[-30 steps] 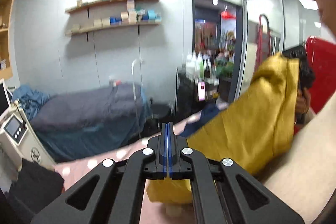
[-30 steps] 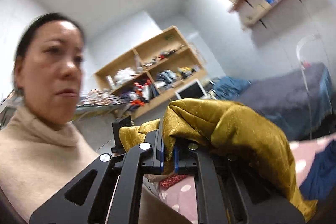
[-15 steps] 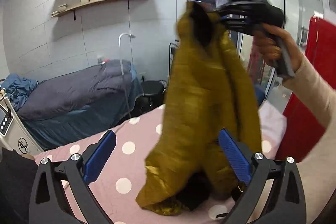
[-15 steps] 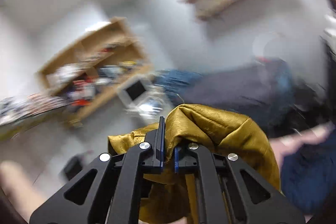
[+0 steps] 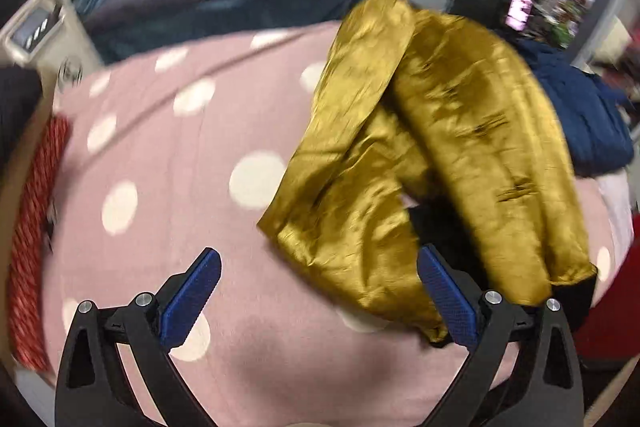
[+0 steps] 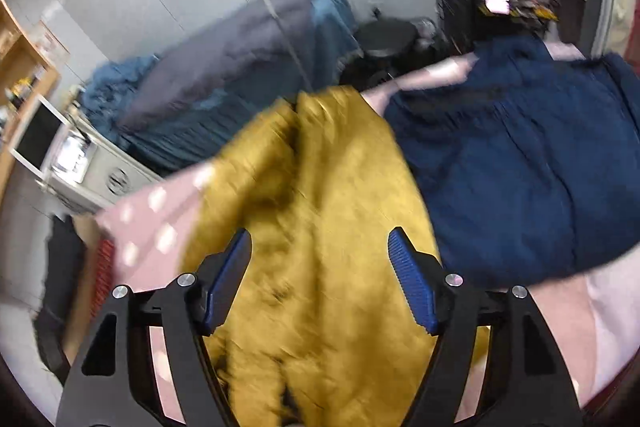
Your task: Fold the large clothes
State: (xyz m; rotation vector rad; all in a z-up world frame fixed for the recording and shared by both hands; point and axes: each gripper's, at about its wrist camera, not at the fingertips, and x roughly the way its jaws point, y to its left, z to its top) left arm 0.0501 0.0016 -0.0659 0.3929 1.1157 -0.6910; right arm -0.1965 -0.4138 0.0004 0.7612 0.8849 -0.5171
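Mustard-gold satin garment (image 5: 432, 147) dropped from held-up grip onto pink polka-dot table (image 5: 168, 155). Left gripper (image 5: 320, 301) jaws wide, empty; right gripper (image 6: 320, 283) jaws opening, cloth between, unpinched. Spreading next.

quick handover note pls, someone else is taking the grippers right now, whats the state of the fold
Left gripper: jaws wide open, nothing clamped; an edge of the mustard garment lies by its right finger.
Right gripper: jaws opening, the garment lies loose between the fingers, pads not pressing it.
Garment: dropped in a bunched, doubled-over heap on the pink polka-dot cover, beside a navy garment.
Done: mustard piece is down on the work surface.
Left: all of the folding. It likely needs spreading flat first, then re-gripping at two corners or edges. The picture is blurred, so check the garment's layout before grabbing.
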